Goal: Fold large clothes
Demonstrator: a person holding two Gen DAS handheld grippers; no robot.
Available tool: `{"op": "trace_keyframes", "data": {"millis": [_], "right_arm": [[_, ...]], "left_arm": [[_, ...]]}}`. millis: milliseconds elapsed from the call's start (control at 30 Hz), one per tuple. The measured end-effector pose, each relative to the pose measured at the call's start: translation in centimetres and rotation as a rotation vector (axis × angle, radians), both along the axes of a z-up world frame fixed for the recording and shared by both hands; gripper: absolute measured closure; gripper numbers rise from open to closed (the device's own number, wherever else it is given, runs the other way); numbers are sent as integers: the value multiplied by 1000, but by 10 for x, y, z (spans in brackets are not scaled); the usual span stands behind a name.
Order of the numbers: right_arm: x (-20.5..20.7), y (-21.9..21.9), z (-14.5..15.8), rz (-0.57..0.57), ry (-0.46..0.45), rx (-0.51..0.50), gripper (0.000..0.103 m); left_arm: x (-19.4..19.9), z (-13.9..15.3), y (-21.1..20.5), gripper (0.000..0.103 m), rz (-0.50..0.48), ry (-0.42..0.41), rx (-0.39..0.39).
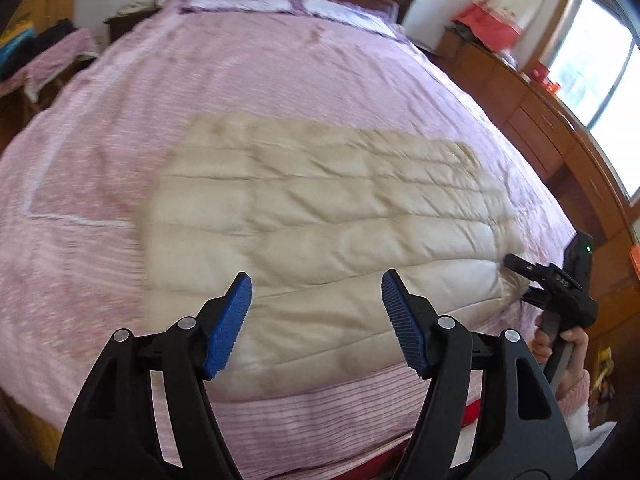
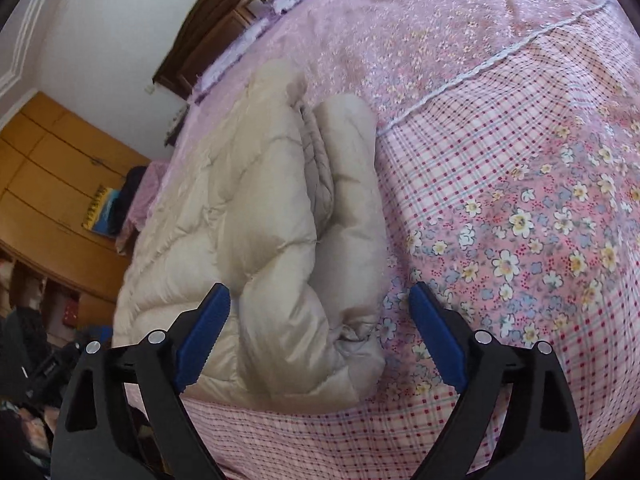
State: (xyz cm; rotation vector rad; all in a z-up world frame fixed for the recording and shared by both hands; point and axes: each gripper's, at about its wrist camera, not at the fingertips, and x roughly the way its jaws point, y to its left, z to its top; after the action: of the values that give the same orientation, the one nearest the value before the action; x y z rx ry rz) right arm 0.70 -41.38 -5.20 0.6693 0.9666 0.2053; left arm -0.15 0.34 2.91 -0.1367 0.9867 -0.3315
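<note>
**Puffy coat lies part-folded on a flowered bed**

Blue-padded jaws of the left hand-held gripper [image 1: 316,320] stand apart with nothing between them, poised above the near edge of a cream quilted coat [image 1: 320,216]. Seen from the right wrist, the right hand-held gripper [image 2: 320,336] is likewise spread wide, its jaws either side of the coat's bulging end but not pressing on it. The garment stretches across the front of the bed [image 1: 100,280], already doubled into a long slab, one end rolled thick over an inner layer.

Judging by its look, the coat is light, soft and springy, with a smooth shell that may slip; a pinch on a stitched seam or the thick folded edge would likely hold better than one on a puffed panel, and trapped air may make any fold spring back.

Nothing lies on the pink bedspread near the coat. Pillows [image 1: 240,2] sit well apart at the headboard, a wooden dresser [image 1: 532,120] runs along one side, and a wardrobe [image 2: 52,176] stands beyond the other.
</note>
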Motion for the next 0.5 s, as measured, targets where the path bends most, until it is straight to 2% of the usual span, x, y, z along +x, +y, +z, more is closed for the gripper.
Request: {"op": "trace_keyframes", "data": {"millis": [267,500], "right_arm": [[8,16,-2,54,17,-3,9],[19,26,-5,76,27,19,7]], "left_arm": [[11,-18,-45,36,-74,40,28],[18,-27,-51,36,-69,53,71]]}}
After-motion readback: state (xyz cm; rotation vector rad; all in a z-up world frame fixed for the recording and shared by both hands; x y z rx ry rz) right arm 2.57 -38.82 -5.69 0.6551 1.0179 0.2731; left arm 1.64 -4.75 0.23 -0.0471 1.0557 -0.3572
